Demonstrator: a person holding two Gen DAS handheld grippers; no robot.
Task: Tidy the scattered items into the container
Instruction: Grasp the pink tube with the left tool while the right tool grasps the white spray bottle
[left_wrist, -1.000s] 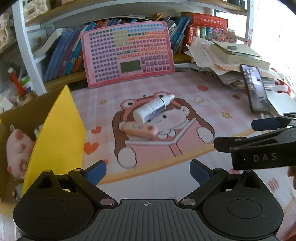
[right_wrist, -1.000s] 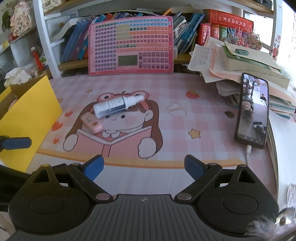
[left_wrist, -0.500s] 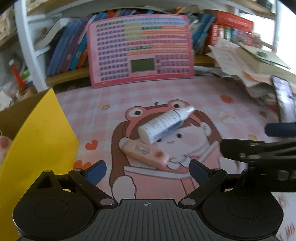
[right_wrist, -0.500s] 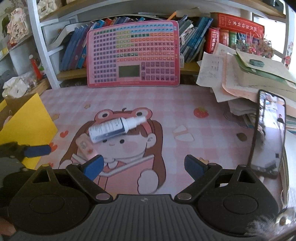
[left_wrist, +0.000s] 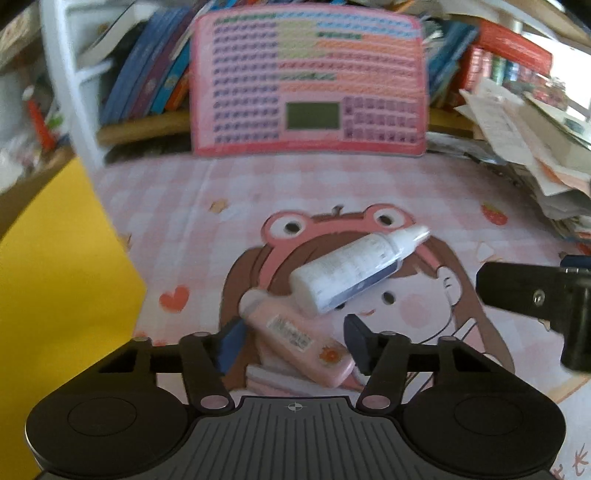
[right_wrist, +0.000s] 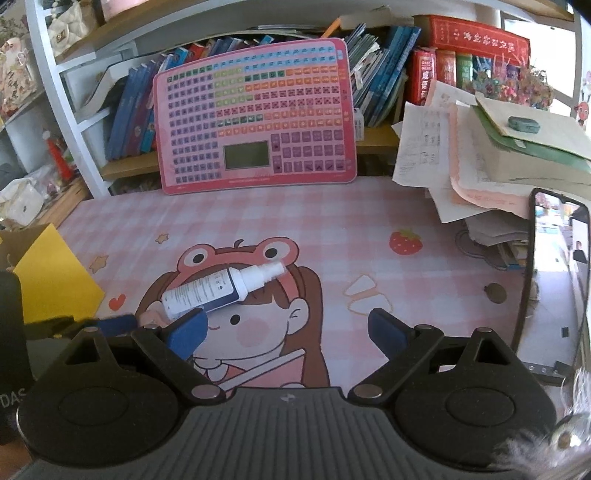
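A pink cartoon mat (left_wrist: 332, 192) on the desk was shown by the left wrist view, below a pink chart (left_wrist: 308, 86). Just under the white spray bottle (left_wrist: 351, 273), the pink tube (left_wrist: 295, 338) was bracketed by the closing fingers of the left gripper (left_wrist: 291, 343), not yet pressed. In the right wrist view, the right gripper (right_wrist: 286, 330) was held released and empty beside the bottle (right_wrist: 214, 290); the yellow box flap (right_wrist: 51, 273) was seen left of it.

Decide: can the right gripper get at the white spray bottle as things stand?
Probably yes: the right gripper is open, the white spray bottle lies uncovered ahead-left of it; only the pink tube beneath touches it.
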